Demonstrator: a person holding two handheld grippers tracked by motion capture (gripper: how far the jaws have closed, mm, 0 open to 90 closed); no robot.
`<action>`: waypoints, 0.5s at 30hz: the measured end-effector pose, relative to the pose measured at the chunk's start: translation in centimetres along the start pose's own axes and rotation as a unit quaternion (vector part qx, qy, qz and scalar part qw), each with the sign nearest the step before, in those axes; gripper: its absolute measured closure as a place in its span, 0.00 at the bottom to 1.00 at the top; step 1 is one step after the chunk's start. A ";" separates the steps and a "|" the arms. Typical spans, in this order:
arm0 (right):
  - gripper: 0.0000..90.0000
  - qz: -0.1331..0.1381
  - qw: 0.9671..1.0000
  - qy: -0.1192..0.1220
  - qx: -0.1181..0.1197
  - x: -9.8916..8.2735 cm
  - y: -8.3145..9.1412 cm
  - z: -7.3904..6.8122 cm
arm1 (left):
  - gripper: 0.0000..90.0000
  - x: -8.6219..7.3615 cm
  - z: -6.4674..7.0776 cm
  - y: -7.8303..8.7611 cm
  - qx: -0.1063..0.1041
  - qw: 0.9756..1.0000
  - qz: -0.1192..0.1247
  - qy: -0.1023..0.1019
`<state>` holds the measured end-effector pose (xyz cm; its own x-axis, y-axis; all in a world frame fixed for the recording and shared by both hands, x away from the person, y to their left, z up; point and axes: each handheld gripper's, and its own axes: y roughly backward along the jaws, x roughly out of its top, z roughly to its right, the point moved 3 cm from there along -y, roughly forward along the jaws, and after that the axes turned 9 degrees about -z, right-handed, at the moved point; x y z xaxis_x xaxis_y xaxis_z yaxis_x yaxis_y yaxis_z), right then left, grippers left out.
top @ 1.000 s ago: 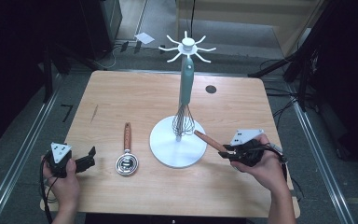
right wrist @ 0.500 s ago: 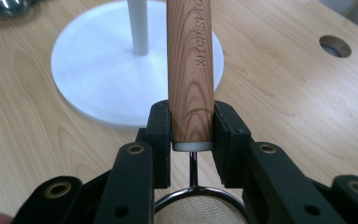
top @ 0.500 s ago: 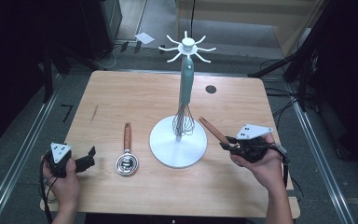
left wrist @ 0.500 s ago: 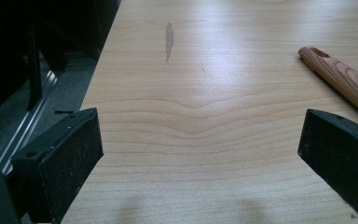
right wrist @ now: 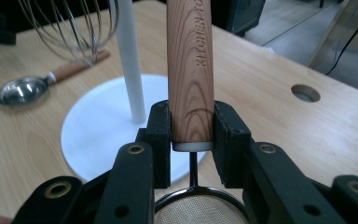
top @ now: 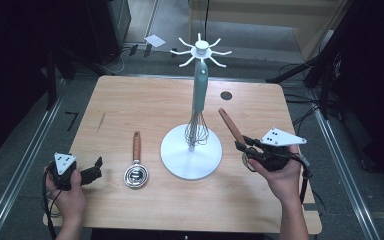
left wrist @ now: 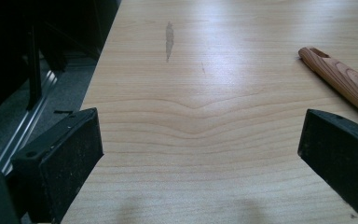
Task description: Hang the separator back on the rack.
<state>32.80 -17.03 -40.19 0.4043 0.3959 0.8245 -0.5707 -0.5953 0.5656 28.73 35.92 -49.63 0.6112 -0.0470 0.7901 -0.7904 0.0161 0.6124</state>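
The right gripper (top: pixel 241 146), at the near right of the table (top: pixel 145 102), has its jaws clamped on the wooden handle of a small strainer (right wrist: pixel 190 70). The pads press on the handle's lower end, where it meets the wire neck. The handle slants up and away from the hand towards the far left, and the mesh bowl sits just behind the jaws, against the hand. Just left of it stands the white rack (top: pixel 192 155) with a whisk (top: pixel 198 125) hanging from it. The left gripper (top: pixel 94 170) rests at the near left corner, jaws spread wide with nothing between them, and a wooden-handled scoop (top: pixel 136 167) lies just to its right.
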 end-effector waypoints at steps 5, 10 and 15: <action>0.80 0.034 0.999 -0.007 -0.001 1.0 0.6 -0.8 | 0.00 0.0 0.0 0.0 0.000 1.000 0.000 -0.001; 0.80 0.051 0.999 -0.013 0.002 1.6 0.8 -1.5 | 0.00 0.0 0.0 0.0 0.000 1.000 0.000 -0.001; 0.80 0.065 0.998 -0.018 0.004 2.0 1.0 -1.8 | 0.00 0.0 0.0 0.0 0.000 1.000 0.000 -0.001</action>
<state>31.72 -15.55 -37.92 0.3529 0.2903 0.8895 -0.6134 -0.6460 0.4542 28.74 35.90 -49.64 0.6108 -0.0488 0.7903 -0.7906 0.0165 0.6121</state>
